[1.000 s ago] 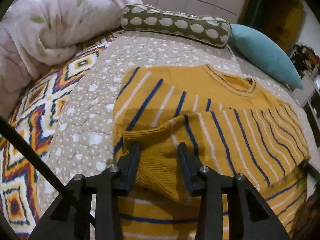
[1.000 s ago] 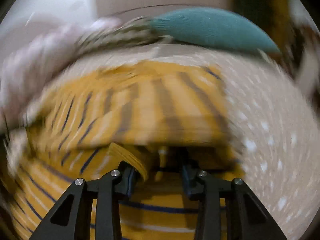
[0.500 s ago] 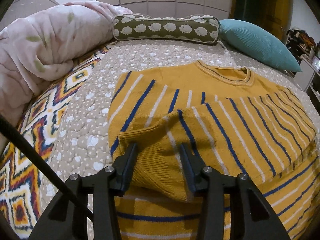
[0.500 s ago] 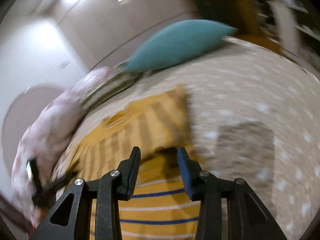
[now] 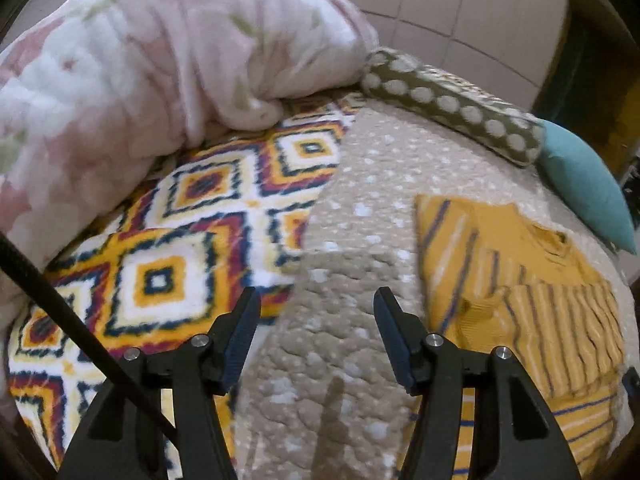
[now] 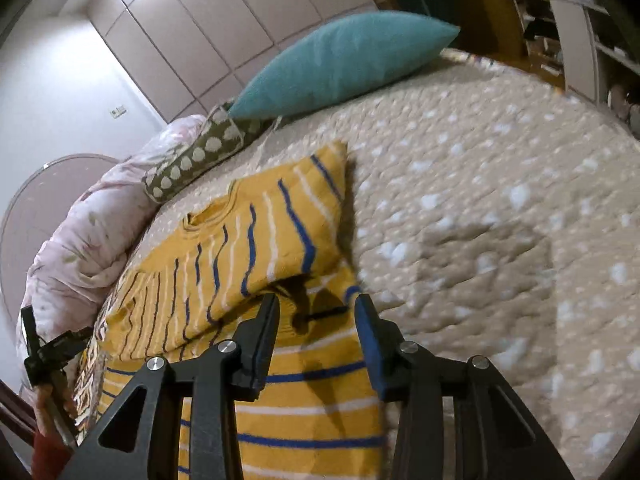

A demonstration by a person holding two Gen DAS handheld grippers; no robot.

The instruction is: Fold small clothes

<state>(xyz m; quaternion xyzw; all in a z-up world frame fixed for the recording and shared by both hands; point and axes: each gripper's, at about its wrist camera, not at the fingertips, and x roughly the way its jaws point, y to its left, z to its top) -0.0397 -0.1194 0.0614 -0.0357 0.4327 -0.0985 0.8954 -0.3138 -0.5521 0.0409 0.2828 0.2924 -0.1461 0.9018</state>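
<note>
A mustard-yellow sweater with blue and white stripes lies on the beige dotted quilt, both sleeves folded across its body. My left gripper is open and empty over bare quilt, left of the sweater. In the right wrist view the sweater fills the lower left. My right gripper is open and empty just above the sweater's right side, near the folded sleeve's edge. The left gripper shows small at the far left of that view.
A pink floral duvet is heaped at the left. A patterned blanket lies beside the quilt. An olive dotted bolster and a teal pillow lie at the bed's head. Shelves stand right of the bed.
My left gripper let go of the folded sleeve, opened wider and swung left off the sweater. My right gripper pulled back from the sweater and stays open.
</note>
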